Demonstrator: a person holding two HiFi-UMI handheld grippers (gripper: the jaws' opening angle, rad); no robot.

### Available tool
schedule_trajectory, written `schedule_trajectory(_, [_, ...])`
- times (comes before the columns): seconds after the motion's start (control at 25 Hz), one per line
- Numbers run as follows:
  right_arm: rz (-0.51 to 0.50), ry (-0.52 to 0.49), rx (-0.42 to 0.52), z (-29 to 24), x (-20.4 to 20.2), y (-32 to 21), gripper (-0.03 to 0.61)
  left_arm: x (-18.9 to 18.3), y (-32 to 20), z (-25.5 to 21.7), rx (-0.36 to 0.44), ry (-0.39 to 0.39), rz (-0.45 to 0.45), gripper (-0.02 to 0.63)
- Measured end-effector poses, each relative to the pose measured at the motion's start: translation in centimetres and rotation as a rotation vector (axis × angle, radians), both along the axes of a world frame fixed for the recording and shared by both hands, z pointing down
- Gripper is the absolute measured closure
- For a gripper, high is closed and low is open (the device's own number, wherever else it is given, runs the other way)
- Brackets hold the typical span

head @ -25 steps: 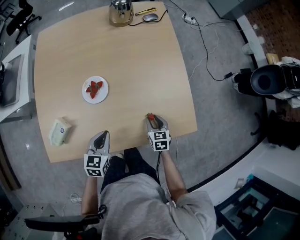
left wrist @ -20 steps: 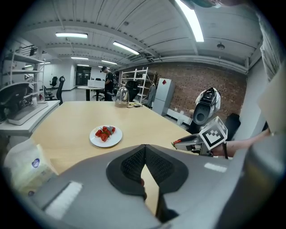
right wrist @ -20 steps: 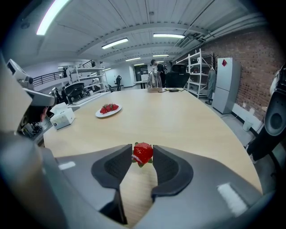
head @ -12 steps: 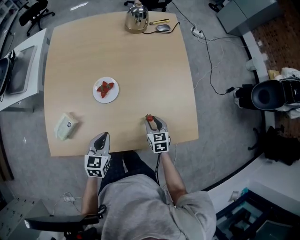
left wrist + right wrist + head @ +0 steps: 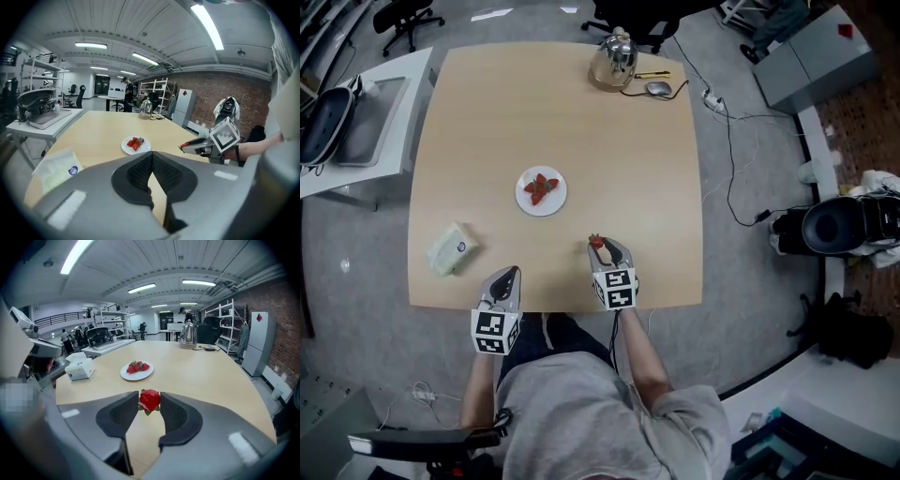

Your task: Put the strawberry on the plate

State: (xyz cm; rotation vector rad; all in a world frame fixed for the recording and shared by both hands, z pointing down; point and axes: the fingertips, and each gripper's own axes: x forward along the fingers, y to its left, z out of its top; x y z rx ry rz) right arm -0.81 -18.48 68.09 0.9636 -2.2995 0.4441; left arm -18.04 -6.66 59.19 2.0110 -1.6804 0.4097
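At the table's (image 5: pixel 656 169) near edge, right tongs (image 5: pixel 599 248) clamped the strawberry (image 5: pixel 149 400); the plate (image 5: pixel 534 208), other berries on it, lay farther off, to their left, while left tongs (image 5: pixel 151 158) sat closed, empty.

The person wore a light grey short-sleeved T-shirt (image 5: pixel 600 412) and dark legwear (image 5: pixel 555 330). The left gripper (image 5: pixel 509 272) and the right gripper (image 5: pixel 599 246) had silver-grey, teardrop-shaped shells, each topped with a white cube (image 5: pixel 494 331) printed with black square markers (one cube per gripper). Their pads (image 5: pixel 136 172) were dark and finely ridged, set in smooth grey plastic.
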Motion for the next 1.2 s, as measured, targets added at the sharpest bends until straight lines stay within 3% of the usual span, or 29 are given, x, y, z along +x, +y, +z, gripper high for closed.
schedule_trajectory(0.4, [-0.069,-0.008,0.006,-0.1,-6.3,-1.8,0.430,-3.6,-1.3,0.6,-0.010,0.021,-0.017,0.594])
schedule_trajectory(1.2, [-0.113,0.018,-0.046,3.7,-13.3,-6.1,0.430,-7.8,-6.8,3.1,-0.059,0.055,0.017,0.594])
